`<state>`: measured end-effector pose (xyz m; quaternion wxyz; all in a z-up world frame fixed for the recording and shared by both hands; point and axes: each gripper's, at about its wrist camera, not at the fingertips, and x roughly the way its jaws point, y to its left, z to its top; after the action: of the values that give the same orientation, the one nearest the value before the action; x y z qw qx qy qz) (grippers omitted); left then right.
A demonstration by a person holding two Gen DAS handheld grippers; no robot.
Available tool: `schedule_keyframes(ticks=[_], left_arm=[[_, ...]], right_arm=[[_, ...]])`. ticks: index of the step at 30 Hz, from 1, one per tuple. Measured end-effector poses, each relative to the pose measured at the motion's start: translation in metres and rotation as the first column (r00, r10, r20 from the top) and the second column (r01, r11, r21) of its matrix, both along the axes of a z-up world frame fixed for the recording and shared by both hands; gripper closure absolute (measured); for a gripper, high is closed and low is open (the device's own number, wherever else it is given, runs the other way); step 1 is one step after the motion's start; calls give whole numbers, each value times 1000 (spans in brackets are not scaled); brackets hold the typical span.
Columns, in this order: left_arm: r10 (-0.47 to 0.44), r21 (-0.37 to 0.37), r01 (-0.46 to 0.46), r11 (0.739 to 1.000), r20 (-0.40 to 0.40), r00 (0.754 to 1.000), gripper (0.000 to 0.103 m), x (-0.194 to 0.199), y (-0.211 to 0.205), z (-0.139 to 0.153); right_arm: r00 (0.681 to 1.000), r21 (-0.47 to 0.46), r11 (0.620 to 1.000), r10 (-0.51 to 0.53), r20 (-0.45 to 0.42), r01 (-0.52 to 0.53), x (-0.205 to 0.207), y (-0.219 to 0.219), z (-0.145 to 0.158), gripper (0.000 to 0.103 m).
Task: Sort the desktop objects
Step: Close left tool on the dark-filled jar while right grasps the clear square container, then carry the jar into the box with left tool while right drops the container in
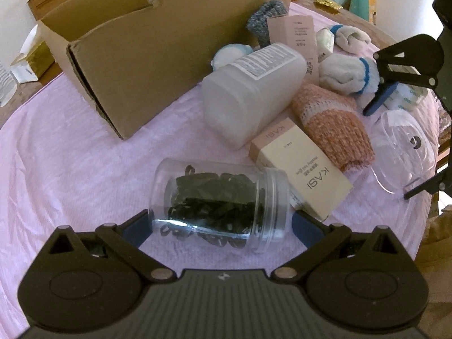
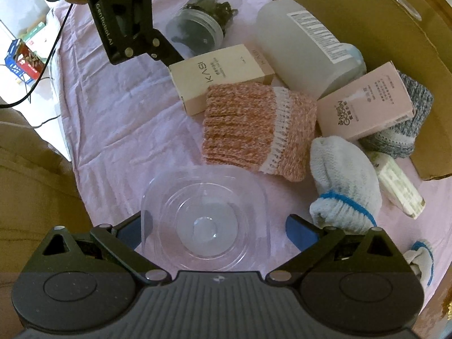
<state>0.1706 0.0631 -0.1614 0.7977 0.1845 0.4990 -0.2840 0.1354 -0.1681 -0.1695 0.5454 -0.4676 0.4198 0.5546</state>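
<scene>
The left wrist camera looks low and close along its fingers at the clear jar [image 1: 220,203], facing the cardboard box [image 1: 135,65]. The right wrist camera looks steeply down, close over the clear lid [image 2: 204,217]. Both views share the KASI carton [image 1: 302,166] [image 2: 220,73], the pink knitted sock [image 1: 333,124] [image 2: 257,127] and the pink tablecloth [image 1: 70,169] [image 2: 118,107].

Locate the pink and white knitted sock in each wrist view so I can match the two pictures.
Left wrist view: the pink and white knitted sock lies right of centre, past the left gripper and the clear plastic jar of dark hair ties.
Right wrist view: the sock sits at centre, just beyond the clear plastic bowl.
Shared landmark: the cream KASI carton, touching the sock.
</scene>
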Motion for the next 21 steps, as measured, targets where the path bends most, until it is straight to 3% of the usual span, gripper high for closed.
schedule_keyframes(ticks=[6, 9, 13, 21], left_arm=[[13, -6, -13, 1000, 8, 1000, 1, -3, 3, 0], [19, -13, -19, 1000, 15, 1000, 7, -6, 4, 1], [24, -24, -23, 999, 26, 999, 26, -6, 2, 5], [37, -66, -35, 997, 30, 999, 26, -7, 3, 25]], right_arm=[[999, -23, 999, 49, 6, -49, -9, -2, 4, 15], [998, -36, 998, 58, 12, -58, -12, -3, 7, 24], [996, -52, 996, 80, 38, -78, -20, -7, 7, 24], [998, -37, 998, 57, 23, -56, -22, -15, 16, 24]])
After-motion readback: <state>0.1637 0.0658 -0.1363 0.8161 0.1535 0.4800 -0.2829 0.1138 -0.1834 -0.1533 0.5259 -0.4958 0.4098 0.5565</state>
